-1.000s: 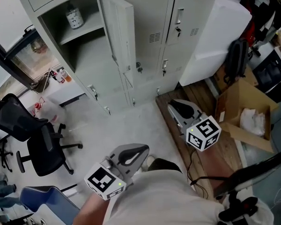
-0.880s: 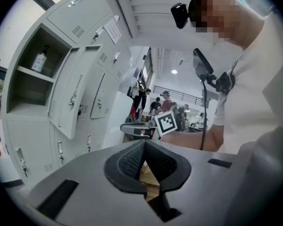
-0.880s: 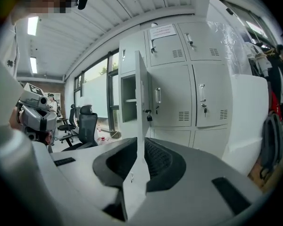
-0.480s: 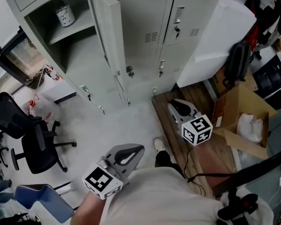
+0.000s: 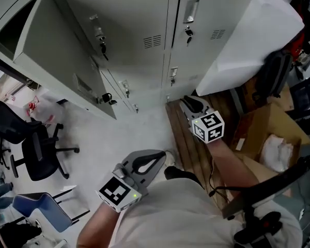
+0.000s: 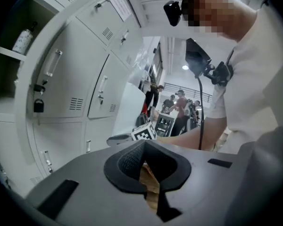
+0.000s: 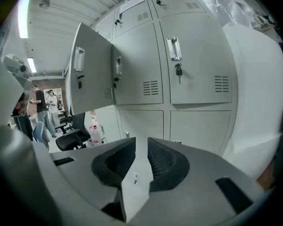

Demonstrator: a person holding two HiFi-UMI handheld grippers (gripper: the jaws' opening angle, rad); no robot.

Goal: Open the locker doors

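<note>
The grey lockers [image 5: 144, 30] fill the top of the head view. One upper door [image 5: 57, 61] at the left stands swung out; its face shows in the right gripper view as the open door [image 7: 89, 74]. The upper right door [image 7: 198, 65] is closed, with a handle [image 7: 174, 48] and a key [image 7: 178, 71] under it. My right gripper [image 5: 191, 103] points at the locker base, jaws a narrow gap apart with nothing between them [image 7: 141, 142]. My left gripper [image 5: 144, 161] hangs low by my body, jaws together and empty [image 6: 144, 147].
A black office chair [image 5: 36, 154] and a blue chair [image 5: 36, 208] stand at the left. A white board [image 5: 248, 40] leans on the right lockers, with a black backpack [image 5: 274, 71] and cardboard box [image 5: 268, 138] beyond. A wooden platform [image 5: 196, 143] lies under the right arm.
The view has closed in on the lockers, and the open door now hides its compartment. My right gripper has moved forward toward the locker base. The left gripper has hardly moved.
</note>
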